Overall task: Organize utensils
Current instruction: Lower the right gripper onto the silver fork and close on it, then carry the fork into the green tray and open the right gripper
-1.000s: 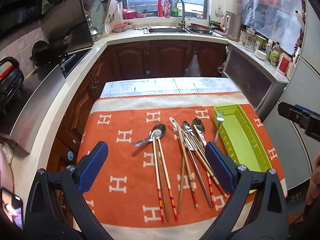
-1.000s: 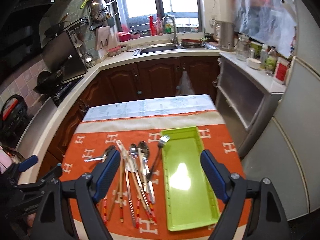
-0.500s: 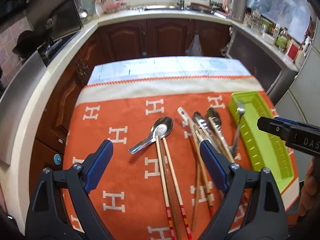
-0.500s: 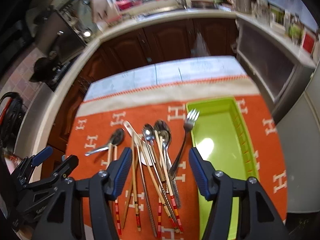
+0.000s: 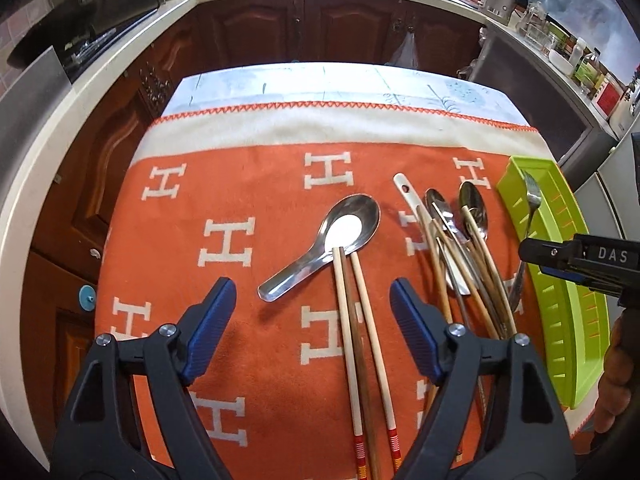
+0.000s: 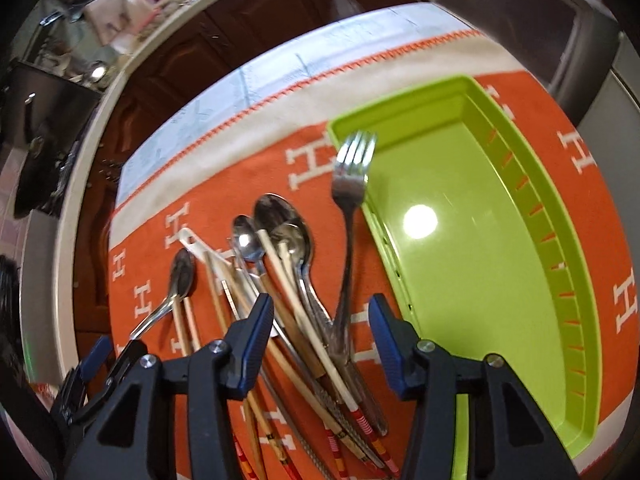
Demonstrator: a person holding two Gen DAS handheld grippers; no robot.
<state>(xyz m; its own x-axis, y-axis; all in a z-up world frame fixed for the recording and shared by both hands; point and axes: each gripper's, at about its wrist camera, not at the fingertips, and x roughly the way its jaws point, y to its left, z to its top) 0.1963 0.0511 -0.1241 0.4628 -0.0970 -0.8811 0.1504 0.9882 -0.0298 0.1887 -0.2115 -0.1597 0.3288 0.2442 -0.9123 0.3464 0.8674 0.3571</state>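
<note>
A steel soup spoon [image 5: 324, 244] lies on the orange cloth with chopsticks [image 5: 352, 320] resting on its bowl. My left gripper [image 5: 312, 328] is open just above their shafts. A pile of spoons and chopsticks [image 5: 460, 248] lies to the right; it shows in the right wrist view [image 6: 280, 276]. A fork [image 6: 349, 216] leans with its tines on the rim of the empty green tray [image 6: 500, 248]. My right gripper [image 6: 320, 340] is open over the fork's handle and the pile. The right gripper [image 5: 580, 260] shows at the right edge of the left wrist view.
The orange cloth [image 5: 240, 208] with white H marks covers a small table. Dark wood cabinets [image 5: 320, 28] and a curved white counter [image 5: 60, 120] surround it. The green tray [image 5: 560, 300] sits at the cloth's right edge.
Both grippers have moved down and forward toward the utensils. The right gripper has swung left over the pile and fork. No utensil has moved.
</note>
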